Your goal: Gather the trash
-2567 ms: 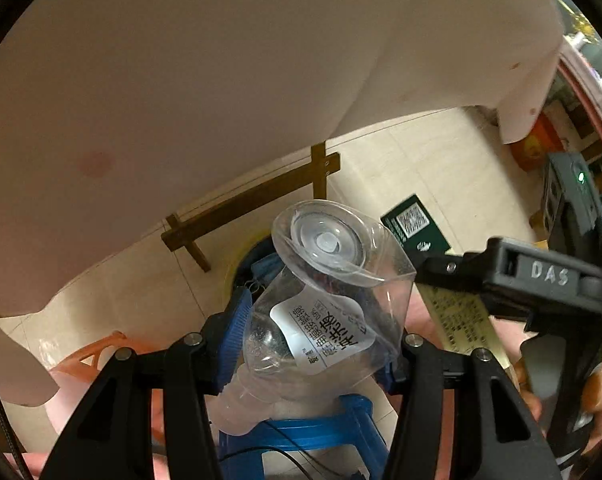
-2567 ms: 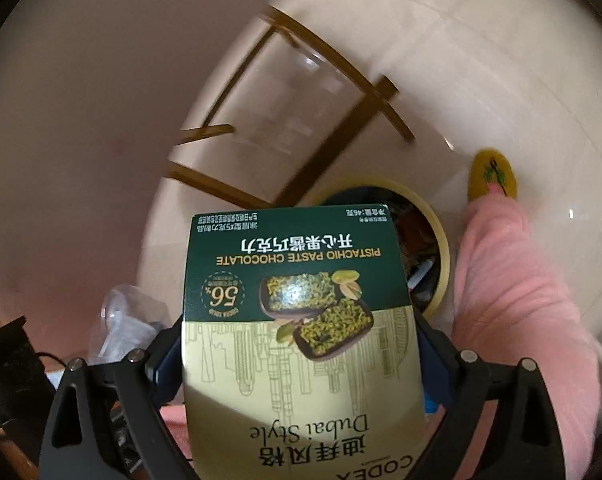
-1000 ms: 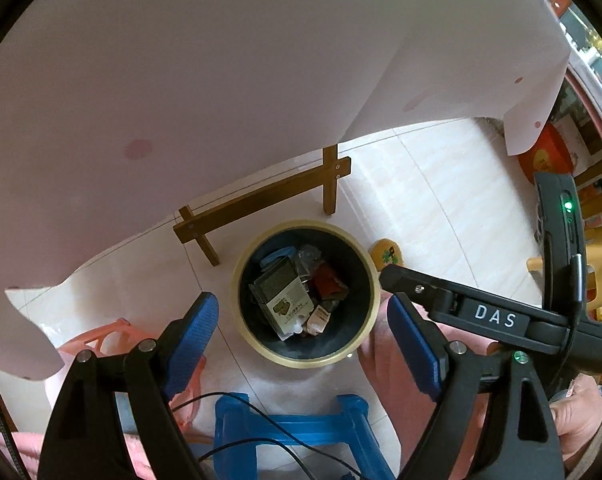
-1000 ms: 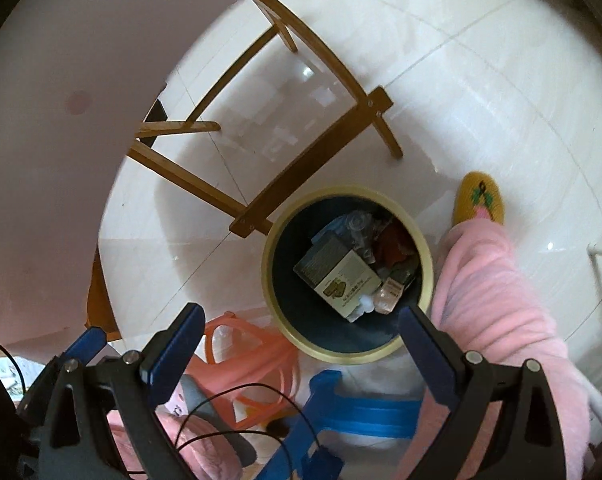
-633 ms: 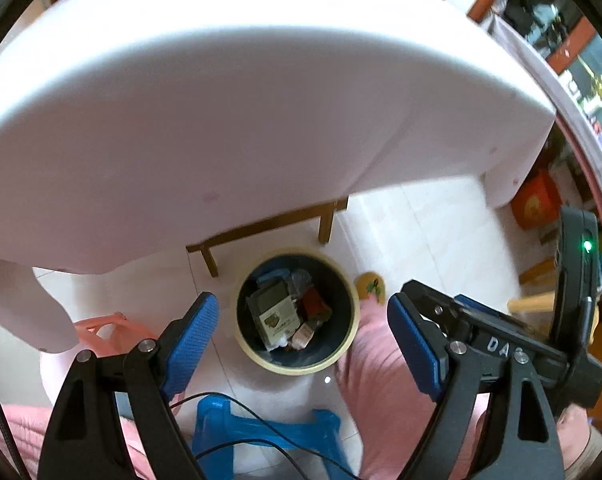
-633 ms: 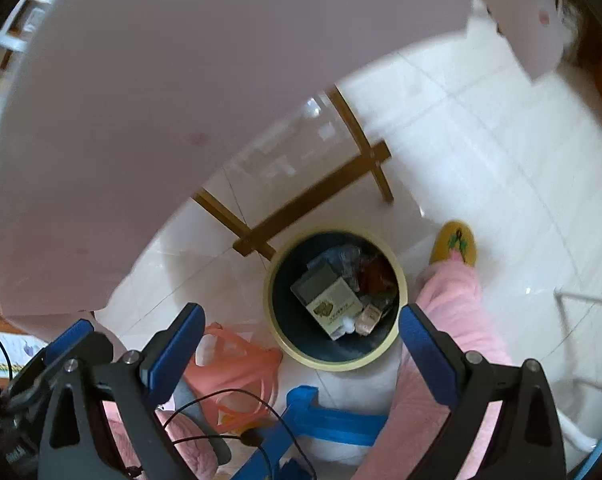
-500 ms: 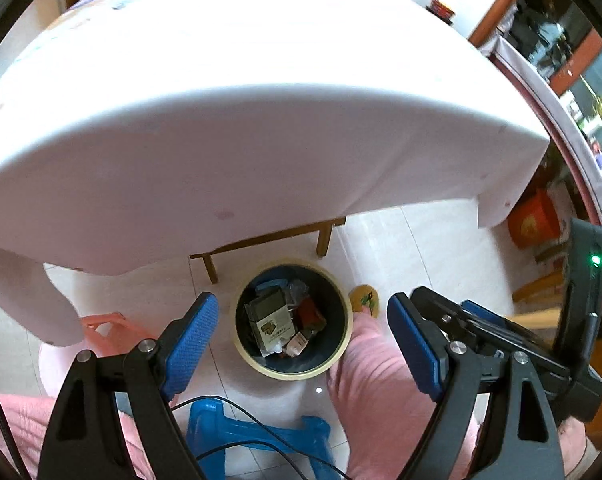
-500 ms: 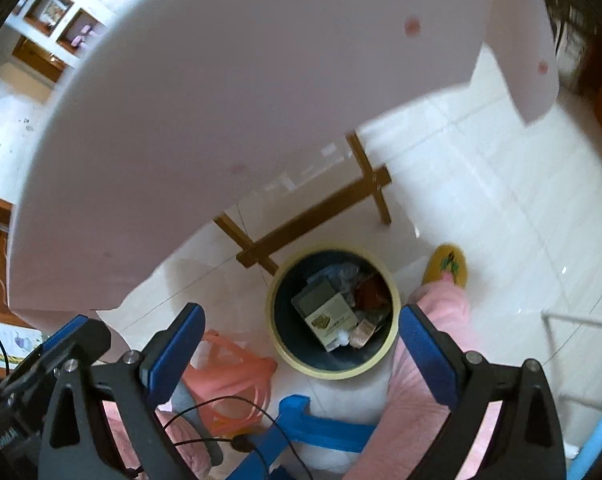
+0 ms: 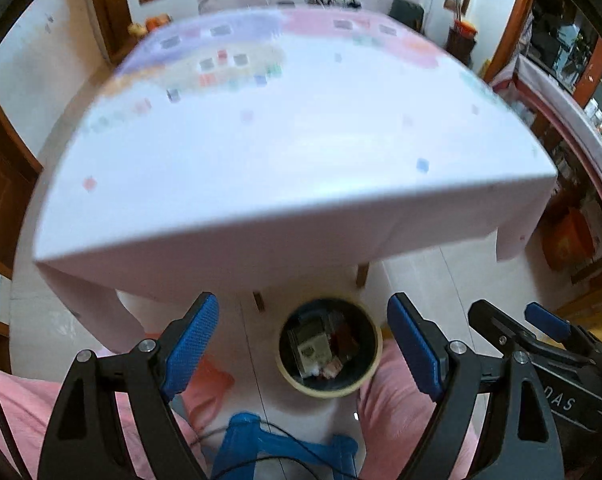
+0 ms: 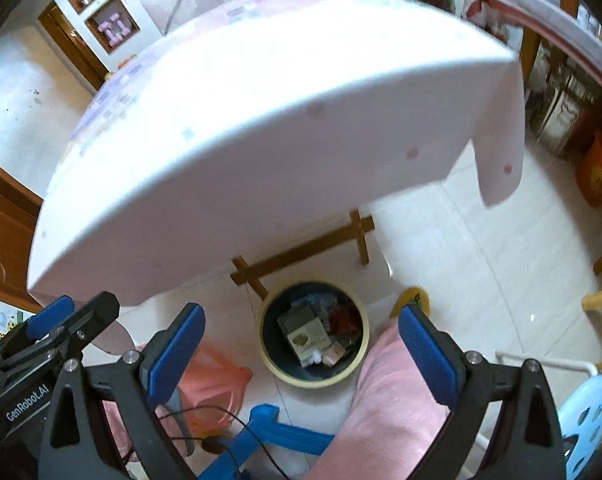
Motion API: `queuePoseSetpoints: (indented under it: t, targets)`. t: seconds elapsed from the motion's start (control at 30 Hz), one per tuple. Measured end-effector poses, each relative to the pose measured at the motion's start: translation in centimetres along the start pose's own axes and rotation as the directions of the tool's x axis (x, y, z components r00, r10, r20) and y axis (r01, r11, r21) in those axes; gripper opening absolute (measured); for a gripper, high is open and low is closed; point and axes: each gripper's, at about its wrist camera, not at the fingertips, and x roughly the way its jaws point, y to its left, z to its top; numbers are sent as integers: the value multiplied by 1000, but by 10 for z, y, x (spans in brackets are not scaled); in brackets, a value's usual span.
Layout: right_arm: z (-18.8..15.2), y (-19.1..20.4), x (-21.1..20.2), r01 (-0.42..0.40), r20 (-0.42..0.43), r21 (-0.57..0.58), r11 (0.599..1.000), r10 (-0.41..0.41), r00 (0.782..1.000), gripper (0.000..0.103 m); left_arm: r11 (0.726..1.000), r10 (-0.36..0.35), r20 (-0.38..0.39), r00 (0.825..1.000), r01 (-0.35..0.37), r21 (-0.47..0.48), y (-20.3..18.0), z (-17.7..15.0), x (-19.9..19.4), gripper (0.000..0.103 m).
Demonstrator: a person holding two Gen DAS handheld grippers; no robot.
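A round trash bin [image 9: 375, 364] with a yellow rim stands on the tiled floor by the table's near edge; it also shows in the right wrist view [image 10: 363, 350]. Inside lie a green chocolate box [image 9: 313, 346] [image 10: 305, 334], a clear plastic bottle and other wrappers. My left gripper [image 9: 301, 344] is open and empty, high above the bin. My right gripper [image 10: 301, 344] is open and empty, also high above the bin. The right gripper shows at the right of the left wrist view [image 9: 541, 340].
A table with a white cloth [image 9: 285, 152] fills the upper view, its wooden leg frame [image 10: 305, 252] behind the bin. A blue stool [image 10: 269, 436], pink-clad legs [image 10: 397, 412], a yellow slipper [image 10: 415, 298] and an orange plastic stool [image 10: 213, 376] surround the bin.
Both grippers let go of the bottle and the chocolate box, which now lie in the bin. Both grippers have risen high above the floor, so the tabletop has come into view.
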Motion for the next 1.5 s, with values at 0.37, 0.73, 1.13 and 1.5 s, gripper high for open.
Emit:
queuePoseSetpoints:
  t: [0.37,0.73,1.13,1.5]
  targets:
    - [47,26,-87,-44,226,-48,998,54,973,98,995,64,192,979,-49,-82,7,43,-83,85]
    - [66,56,-127,-75,343,-125,989,114,932,98,988,133,287,949,-106,-109,13,57,-120,85]
    - [67,67,-137,-68,381,-163,984,126,916,98,988,132,287,949,-104,-111,13,57,-123,85]
    - [67,70,-140,-55,391,-175,983,120,913,98,989,127,278,952,-102,-105,11,55,-116,85]
